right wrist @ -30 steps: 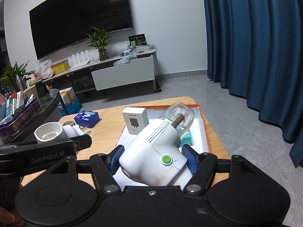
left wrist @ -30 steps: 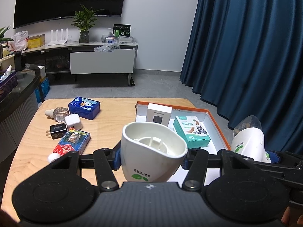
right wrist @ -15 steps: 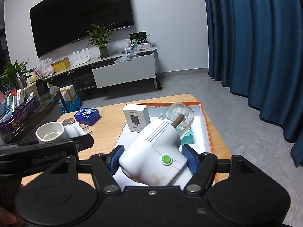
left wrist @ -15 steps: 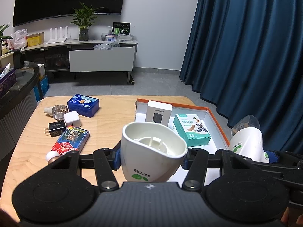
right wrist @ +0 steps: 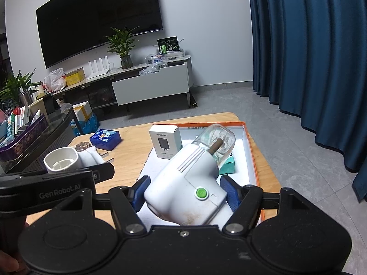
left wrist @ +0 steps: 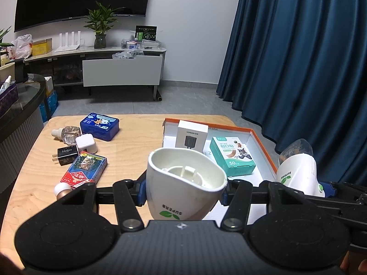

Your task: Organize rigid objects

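Note:
My left gripper is shut on a white plug-in holder with its hollow socket facing up, held above the wooden table. My right gripper is shut on a white plug-in unit with a green button and a clear bottle screwed into it; it hangs over the near end of the orange-rimmed white tray. The tray holds a white charger box and a teal plaster box. The right gripper's unit also shows in the left wrist view.
On the table's left lie a blue tin, a clear bottle, a white cube charger, a black charger, a red card box and a small round cap. Blue curtains hang at right.
Both grippers have drifted slightly back and up with their loads; the table objects sit a little farther away in view. Nothing was released.

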`<state>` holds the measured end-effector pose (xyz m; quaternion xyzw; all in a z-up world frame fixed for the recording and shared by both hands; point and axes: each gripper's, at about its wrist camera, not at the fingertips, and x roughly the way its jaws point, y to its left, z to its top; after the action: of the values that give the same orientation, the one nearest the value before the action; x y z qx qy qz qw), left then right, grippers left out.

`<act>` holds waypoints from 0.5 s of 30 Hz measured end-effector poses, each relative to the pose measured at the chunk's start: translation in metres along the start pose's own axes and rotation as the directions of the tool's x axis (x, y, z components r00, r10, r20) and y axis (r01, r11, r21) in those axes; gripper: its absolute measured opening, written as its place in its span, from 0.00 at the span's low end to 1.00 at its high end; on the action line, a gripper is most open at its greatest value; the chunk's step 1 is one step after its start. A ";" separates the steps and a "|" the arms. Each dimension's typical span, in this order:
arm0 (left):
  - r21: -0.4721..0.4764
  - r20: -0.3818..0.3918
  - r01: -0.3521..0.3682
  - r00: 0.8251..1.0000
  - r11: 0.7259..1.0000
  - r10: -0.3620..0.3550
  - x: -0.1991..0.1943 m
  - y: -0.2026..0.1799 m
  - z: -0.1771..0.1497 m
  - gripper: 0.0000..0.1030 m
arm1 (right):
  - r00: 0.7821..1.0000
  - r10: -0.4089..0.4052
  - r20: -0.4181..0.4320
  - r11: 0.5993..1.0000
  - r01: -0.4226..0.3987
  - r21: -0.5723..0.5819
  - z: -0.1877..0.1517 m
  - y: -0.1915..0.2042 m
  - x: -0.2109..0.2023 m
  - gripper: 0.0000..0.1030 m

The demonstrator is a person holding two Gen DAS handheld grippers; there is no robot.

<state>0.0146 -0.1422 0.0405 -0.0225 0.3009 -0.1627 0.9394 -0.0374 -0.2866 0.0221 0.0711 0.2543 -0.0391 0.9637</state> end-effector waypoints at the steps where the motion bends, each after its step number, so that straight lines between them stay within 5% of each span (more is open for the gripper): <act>1: 0.000 0.000 0.000 1.000 1.000 0.000 0.000 0.000 0.000 0.54 | 1.000 0.000 -0.001 1.000 0.000 0.000 -0.001 0.000 0.001 0.78; 15: -0.006 -0.013 -0.001 1.000 1.000 0.001 0.006 0.005 0.000 0.54 | 1.000 -0.003 -0.020 1.000 0.003 -0.003 0.000 0.000 0.010 0.78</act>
<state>0.0212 -0.1393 0.0363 -0.0240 0.3077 -0.1615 0.9374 -0.0288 -0.2872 0.0166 0.0699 0.2640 -0.0393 0.9612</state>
